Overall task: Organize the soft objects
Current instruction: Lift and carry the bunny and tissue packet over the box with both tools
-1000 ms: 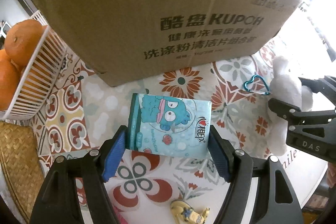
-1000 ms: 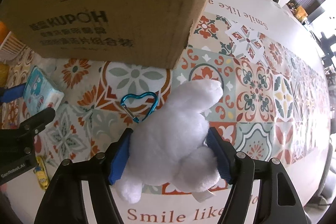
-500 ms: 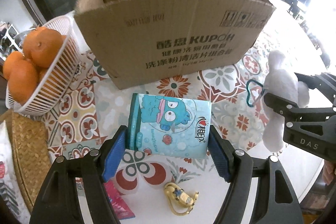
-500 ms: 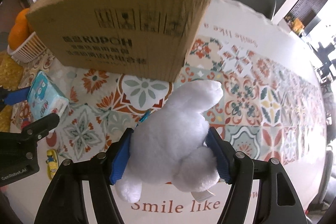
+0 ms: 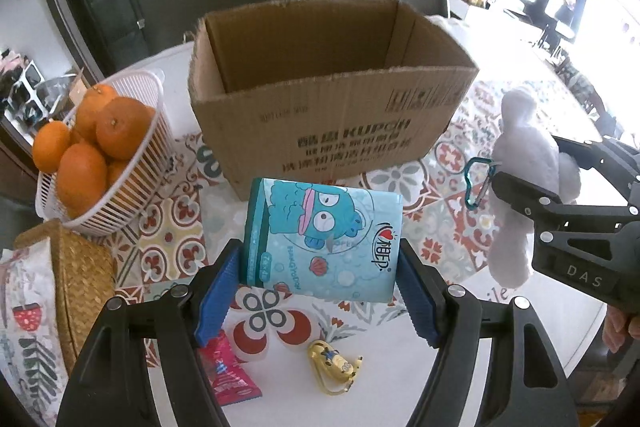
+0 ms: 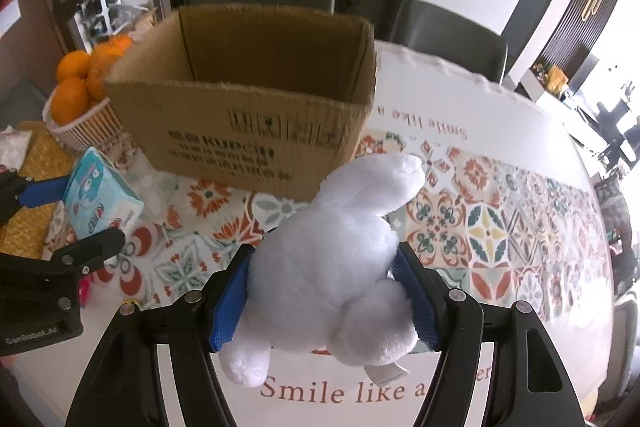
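My left gripper (image 5: pixel 320 291) is shut on a blue cartoon tissue pack (image 5: pixel 320 235) and holds it above the table, in front of the open cardboard box (image 5: pixel 332 115). My right gripper (image 6: pixel 326 291) is shut on a white plush rabbit (image 6: pixel 340 267), also raised, before the box (image 6: pixel 248 131). The rabbit (image 5: pixel 524 179) with a teal heart carabiner (image 5: pixel 478 183) shows at the right of the left wrist view. The tissue pack (image 6: pixel 100 195) shows at the left of the right wrist view. The inside of the box looks empty where visible.
A white basket of oranges (image 5: pixel 100 163) stands left of the box, beside a woven mat (image 5: pixel 80 279). A yellow keychain toy (image 5: pixel 336 367) and a pink packet (image 5: pixel 228 371) lie on the patterned tablecloth (image 6: pixel 500 219) below my left gripper. Chairs stand behind the table.
Both grippers have risen with their objects, from table level to above the box's rim, so the open top of the box now shows.
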The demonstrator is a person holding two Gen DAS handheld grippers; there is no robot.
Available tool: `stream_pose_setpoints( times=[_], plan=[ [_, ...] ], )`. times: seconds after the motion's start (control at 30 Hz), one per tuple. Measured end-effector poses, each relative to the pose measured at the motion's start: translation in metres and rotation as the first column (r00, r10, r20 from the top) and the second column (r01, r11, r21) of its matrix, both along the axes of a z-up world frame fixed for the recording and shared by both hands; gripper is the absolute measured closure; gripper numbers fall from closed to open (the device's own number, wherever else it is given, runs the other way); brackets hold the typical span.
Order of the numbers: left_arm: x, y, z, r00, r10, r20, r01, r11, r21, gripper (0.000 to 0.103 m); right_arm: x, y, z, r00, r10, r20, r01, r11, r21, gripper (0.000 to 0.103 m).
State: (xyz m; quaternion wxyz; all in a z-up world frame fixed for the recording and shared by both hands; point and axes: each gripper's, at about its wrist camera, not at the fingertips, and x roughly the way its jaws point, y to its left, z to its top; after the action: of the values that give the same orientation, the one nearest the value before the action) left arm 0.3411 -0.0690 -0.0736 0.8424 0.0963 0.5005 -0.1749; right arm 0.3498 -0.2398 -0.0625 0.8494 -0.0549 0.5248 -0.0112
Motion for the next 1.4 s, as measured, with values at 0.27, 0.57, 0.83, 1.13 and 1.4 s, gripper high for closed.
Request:
stream_pose_setpoints(
  times=[0.27, 0.57, 0.83, 1.13, 1.4],
  plan=[
    [-0.008, 0.001, 0.032, 0.997, -0.011, 0.077, 0.013, 1.000, -0.023, 0.029, -0.008, 0.003, 0.037, 0.994, 0.002, 0.110, -0.005, 1.000, 0.021, 0.033],
    [-0.016, 0.004, 0.066, 0.988, -0.025, 0.154, 0.032, 0.999, -0.039, 0.029, -0.012, 0.004, 0.071, 0.980, 0.003, 0.199, -0.014, 0.999, 0.051, 0.033],
    [-0.013, 0.006, 0.092, 0.978, -0.029, 0.209, 0.038, 0.998, -0.042, 0.029, -0.007, 0.006, 0.097, 0.962, 0.008, 0.272, -0.029, 0.997, 0.074, 0.033],
    [-0.003, 0.006, 0.112, 0.967, -0.033, 0.252, 0.045, 0.998, -0.044, 0.029, 0.006, 0.010, 0.117, 0.945, 0.021, 0.325, -0.057, 0.993, 0.100, 0.033],
    [0.021, 0.008, 0.121, 0.964, -0.024, 0.266, 0.042, 0.997, -0.060, 0.029, 0.030, 0.010, 0.126, 0.938, 0.022, 0.346, -0.075, 0.987, 0.139, 0.033]
  ],
)
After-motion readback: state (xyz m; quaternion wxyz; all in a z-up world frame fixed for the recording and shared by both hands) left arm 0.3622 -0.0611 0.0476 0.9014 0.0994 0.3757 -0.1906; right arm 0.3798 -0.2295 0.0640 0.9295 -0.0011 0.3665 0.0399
